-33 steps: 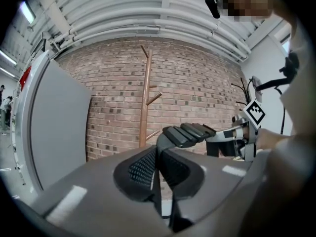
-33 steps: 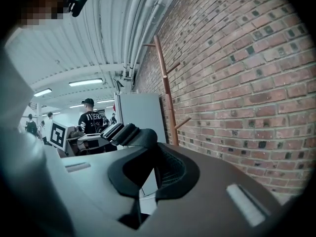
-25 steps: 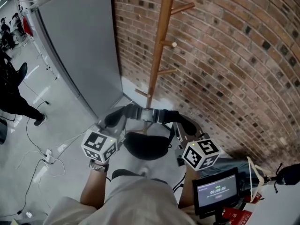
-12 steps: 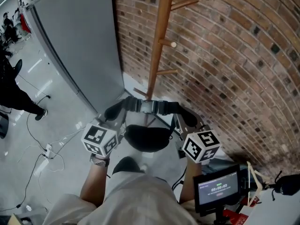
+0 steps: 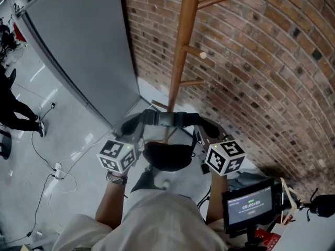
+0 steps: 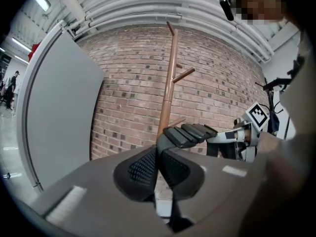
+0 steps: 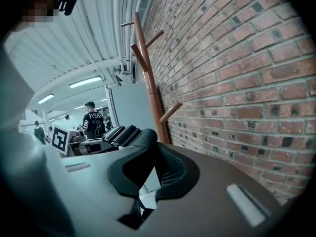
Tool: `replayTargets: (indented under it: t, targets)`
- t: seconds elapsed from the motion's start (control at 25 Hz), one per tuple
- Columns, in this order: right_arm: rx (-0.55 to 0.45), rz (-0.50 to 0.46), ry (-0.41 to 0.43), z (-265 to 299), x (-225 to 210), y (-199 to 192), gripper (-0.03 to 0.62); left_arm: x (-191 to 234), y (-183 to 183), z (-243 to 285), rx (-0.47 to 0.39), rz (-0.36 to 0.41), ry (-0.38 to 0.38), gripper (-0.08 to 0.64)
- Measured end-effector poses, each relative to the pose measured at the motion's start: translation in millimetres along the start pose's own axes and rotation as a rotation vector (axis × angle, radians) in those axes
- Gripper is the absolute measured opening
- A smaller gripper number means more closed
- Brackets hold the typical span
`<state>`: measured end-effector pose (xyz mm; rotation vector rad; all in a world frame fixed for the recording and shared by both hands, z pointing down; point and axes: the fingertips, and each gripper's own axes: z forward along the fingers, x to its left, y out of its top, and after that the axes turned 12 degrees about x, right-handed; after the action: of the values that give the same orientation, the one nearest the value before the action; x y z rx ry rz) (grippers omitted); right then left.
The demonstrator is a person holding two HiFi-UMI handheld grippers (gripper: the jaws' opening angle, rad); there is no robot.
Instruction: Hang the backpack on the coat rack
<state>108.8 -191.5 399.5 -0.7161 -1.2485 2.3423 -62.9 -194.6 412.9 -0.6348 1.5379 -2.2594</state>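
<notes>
The wooden coat rack (image 5: 182,56) stands against the brick wall, with a peg (image 5: 194,51) sticking out to the right. Just in front of its foot hangs the black backpack (image 5: 167,158) from its padded strap (image 5: 168,118). The strap is stretched level between my two grippers. My left gripper (image 5: 132,127) is shut on the strap's left end, my right gripper (image 5: 208,134) on its right end. In the left gripper view the strap (image 6: 190,132) runs from my shut left gripper (image 6: 157,168) past the rack (image 6: 169,83). In the right gripper view my right gripper (image 7: 157,169) pinches the strap (image 7: 129,135) beside the rack (image 7: 148,83).
A brick wall (image 5: 261,72) runs behind the rack, and a grey partition (image 5: 84,41) stands to its left. Cables (image 5: 55,169) lie on the floor at left, where a person (image 5: 13,106) stands. A small screen (image 5: 250,205) sits at lower right.
Both grippers have carried the backpack closer to the rack's pole and a little lower. The strap stays stretched between them.
</notes>
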Motion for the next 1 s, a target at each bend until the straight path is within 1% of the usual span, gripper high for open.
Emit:
replayTargets:
  t: [0.16, 0.32, 0.48, 0.72, 0.88, 1.0]
  targets:
    - [0.009, 0.055, -0.006, 15.5, -6.5, -4.6, 0.008, 10.1, -6.9, 11.2, 0.034, -0.011, -0.03, 0.005]
    - [0.02, 0.082, -0.008, 29.3, -8.0, -6.6, 0.008, 22.1, -15.2, 20.5, 0.066, -0.032, -0.056, 0.005]
    - [0.027, 0.113, -0.007, 41.8, -10.9, -10.2, 0.008, 32.9, -19.8, 31.3, 0.094, -0.035, -0.081, 0.005]
    - [0.048, 0.184, -0.006, 58.9, -20.9, -17.6, 0.008, 43.4, -28.5, 49.7, 0.136, -0.058, -0.127, 0.005]
    - [0.069, 0.242, -0.003, 69.5, -29.1, -29.3, 0.008, 46.7, -37.7, 61.0, 0.168, -0.075, -0.149, 0.005]
    - [0.086, 0.259, -0.01, 76.3, -32.7, -36.1, 0.008, 48.0, -46.8, 67.0, 0.192, -0.08, -0.158, 0.005]
